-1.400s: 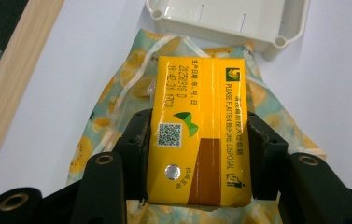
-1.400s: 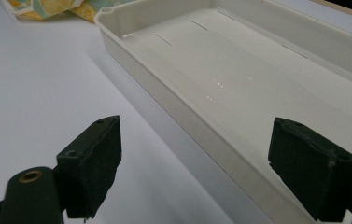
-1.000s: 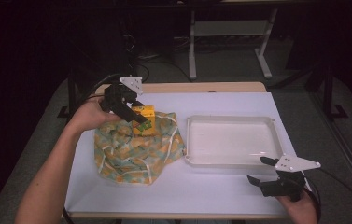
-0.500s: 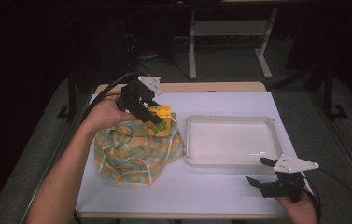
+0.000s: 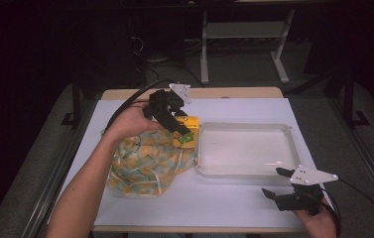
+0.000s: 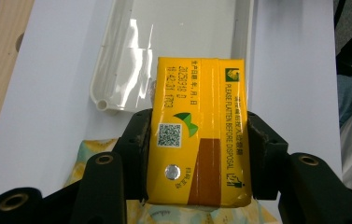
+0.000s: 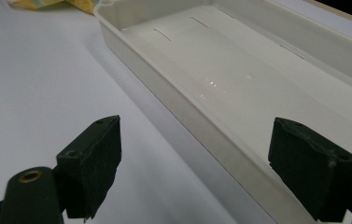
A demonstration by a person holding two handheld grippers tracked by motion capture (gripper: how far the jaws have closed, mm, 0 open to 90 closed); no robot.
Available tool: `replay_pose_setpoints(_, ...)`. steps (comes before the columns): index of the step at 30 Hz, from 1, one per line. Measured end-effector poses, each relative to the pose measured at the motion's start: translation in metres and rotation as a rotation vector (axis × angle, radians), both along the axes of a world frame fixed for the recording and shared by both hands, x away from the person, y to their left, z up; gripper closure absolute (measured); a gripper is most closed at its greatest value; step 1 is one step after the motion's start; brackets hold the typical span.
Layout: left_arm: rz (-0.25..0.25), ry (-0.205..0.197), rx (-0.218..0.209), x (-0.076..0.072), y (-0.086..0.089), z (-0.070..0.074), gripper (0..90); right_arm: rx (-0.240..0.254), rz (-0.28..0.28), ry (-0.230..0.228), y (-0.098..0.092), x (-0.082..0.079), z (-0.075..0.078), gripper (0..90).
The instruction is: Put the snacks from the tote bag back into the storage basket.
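Observation:
My left gripper point(image 5: 183, 134) is shut on a yellow drink carton point(image 5: 188, 130), held in the air just left of the white tray's point(image 5: 246, 172) left rim. In the left gripper view the carton point(image 6: 197, 135) sits clamped between both jaws, with the tray corner point(image 6: 102, 100) beyond it. A yellow patterned cloth bag point(image 5: 145, 163) lies crumpled on the table under the left hand. My right gripper point(image 5: 278, 184) stands open near the table's front right, just outside the tray's near rim point(image 7: 197, 135), with nothing between its fingers point(image 7: 92, 163).
The table has a white top point(image 5: 224, 206) with a wooden strip point(image 5: 234, 92) along its far edge. A metal stand point(image 5: 244, 34) rises on the dark floor beyond it. A cable trails from the left gripper off the far left.
My left gripper has carried the yellow carton from above the cloth bag rightward to the tray's left rim. The right gripper has stayed where it was.

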State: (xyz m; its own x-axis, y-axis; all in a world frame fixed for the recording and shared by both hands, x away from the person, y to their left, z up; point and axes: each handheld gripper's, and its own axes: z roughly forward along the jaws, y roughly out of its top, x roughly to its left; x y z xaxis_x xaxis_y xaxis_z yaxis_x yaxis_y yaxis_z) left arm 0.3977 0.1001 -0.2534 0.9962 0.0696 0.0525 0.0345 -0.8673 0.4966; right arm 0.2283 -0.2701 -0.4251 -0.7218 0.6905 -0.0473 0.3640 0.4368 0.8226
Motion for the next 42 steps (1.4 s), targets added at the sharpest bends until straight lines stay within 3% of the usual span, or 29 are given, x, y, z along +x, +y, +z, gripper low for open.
replay_pose_setpoints(17, -0.032, 0.034, -0.017, 0.004, -0.037, -0.018, 50.4, -0.002, -0.02, 0.003, -0.002, 0.0, 0.001, 16.8)
replay_pose_setpoints(27, -0.046, 0.032, -0.027, 0.001, -0.06, -0.025, 50.4, 0.002, -0.018, 0.009, -0.003, -0.001, 0.001, 16.7)
replay_pose_setpoints(37, -0.059, 0.028, -0.024, 0.001, -0.083, -0.041, 50.4, 0.008, -0.018, 0.005, -0.005, 0.0, 0.001, 16.7)
replay_pose_setpoints(42, -0.067, 0.045, -0.025, -0.001, -0.091, -0.051, 50.4, 0.013, -0.016, 0.0, -0.006, -0.001, 0.002, 16.7)
